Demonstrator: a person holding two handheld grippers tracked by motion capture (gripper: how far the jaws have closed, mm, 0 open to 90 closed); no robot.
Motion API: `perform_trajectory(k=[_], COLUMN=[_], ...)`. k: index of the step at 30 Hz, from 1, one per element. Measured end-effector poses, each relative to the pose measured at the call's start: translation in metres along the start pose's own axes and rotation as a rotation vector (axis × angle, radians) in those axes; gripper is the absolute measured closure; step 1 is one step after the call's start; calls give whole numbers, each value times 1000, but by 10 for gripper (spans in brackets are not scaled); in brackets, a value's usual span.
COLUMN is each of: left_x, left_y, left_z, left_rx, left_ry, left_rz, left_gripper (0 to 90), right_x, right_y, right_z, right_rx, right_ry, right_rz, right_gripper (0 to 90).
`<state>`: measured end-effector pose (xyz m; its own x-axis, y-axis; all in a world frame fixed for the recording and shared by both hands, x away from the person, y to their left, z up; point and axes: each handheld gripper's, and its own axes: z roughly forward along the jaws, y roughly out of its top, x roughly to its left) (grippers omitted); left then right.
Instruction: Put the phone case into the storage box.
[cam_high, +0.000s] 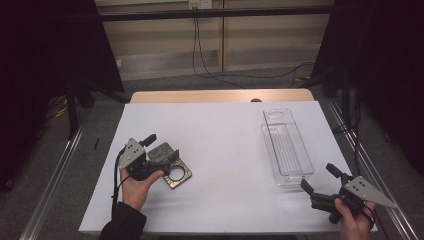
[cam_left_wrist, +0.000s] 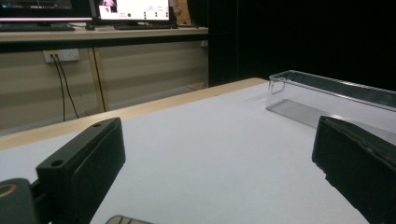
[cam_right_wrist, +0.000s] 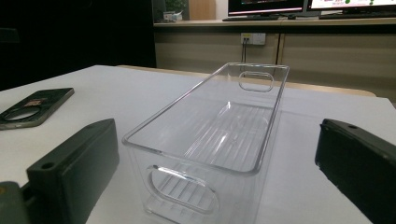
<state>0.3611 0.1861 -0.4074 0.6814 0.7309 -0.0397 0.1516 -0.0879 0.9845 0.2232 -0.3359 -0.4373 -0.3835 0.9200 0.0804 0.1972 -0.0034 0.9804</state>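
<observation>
Grippers at the near edge of the white table, one per hand. Left gripper — jaws spread wide, holding nothing — sits directly over a dark phone case lying flat at the table's left side. Right gripper — jaws likewise apart and empty — points at the near end of a clear plastic bin, which stands upright on the right side, well apart from the case.

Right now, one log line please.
left gripper: open, over phone case | right gripper: open, near bin | bin: empty
</observation>
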Motion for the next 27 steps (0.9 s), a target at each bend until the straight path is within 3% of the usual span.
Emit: perform_trajectory(k=[9, 14, 18, 19, 23, 25, 27], left_x=[5, 11, 19, 21, 24, 25, 25], left_y=[13, 17, 19, 20, 21, 23, 24], left_z=[12, 17, 22, 25, 31, 37, 39], left_rx=[-28, -52, -35, -28, -27, -10, -9], left_ry=[-12, -6, 12, 11, 18, 34, 34], left_rz=[19, 10, 12, 34, 32, 62, 40], left_gripper=[45, 66, 73, 110, 151, 172, 196], right_x=[0, 0, 0, 0, 1, 1, 1], right_y=[0, 0, 0, 0, 0, 0, 0], right_z=[0, 0, 0, 0, 0, 0, 0], right_rx=[-1, -1, 0, 0, 3, 3, 3], right_ry=[1, 1, 2, 3, 5, 5, 6], right_rz=[2, 0, 0, -2, -1, -1, 0], right_gripper=[0, 0, 0, 0, 0, 0, 0])
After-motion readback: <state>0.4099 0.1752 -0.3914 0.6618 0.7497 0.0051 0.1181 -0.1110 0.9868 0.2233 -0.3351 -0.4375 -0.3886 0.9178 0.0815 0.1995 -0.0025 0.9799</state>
